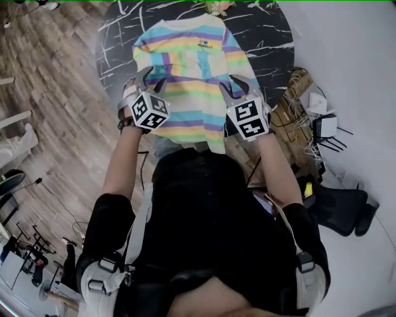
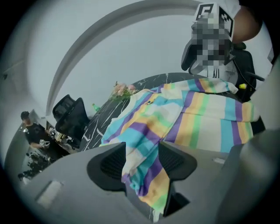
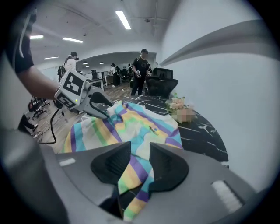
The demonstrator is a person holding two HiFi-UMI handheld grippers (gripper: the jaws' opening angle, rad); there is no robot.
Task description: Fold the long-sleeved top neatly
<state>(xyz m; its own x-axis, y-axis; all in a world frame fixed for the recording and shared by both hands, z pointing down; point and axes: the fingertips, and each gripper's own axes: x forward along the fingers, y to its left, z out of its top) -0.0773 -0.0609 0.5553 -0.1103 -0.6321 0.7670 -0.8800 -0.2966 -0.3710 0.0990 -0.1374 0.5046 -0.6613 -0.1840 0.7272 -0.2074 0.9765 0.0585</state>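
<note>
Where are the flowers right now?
Head view, top centre: the flowers lie at the far edge of the black table, just beyond the striped top.

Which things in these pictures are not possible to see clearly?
- Chest print on the top: too small to read, head view.
- Flowers: cut off by the upper edge, head view.
- Table, near edge: hidden under the top, head view.

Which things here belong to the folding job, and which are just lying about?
Job: striped top, pinched by the right gripper, loose in the open left gripper; marble table.
Lying about: flowers, office chair, green bottle.
</note>
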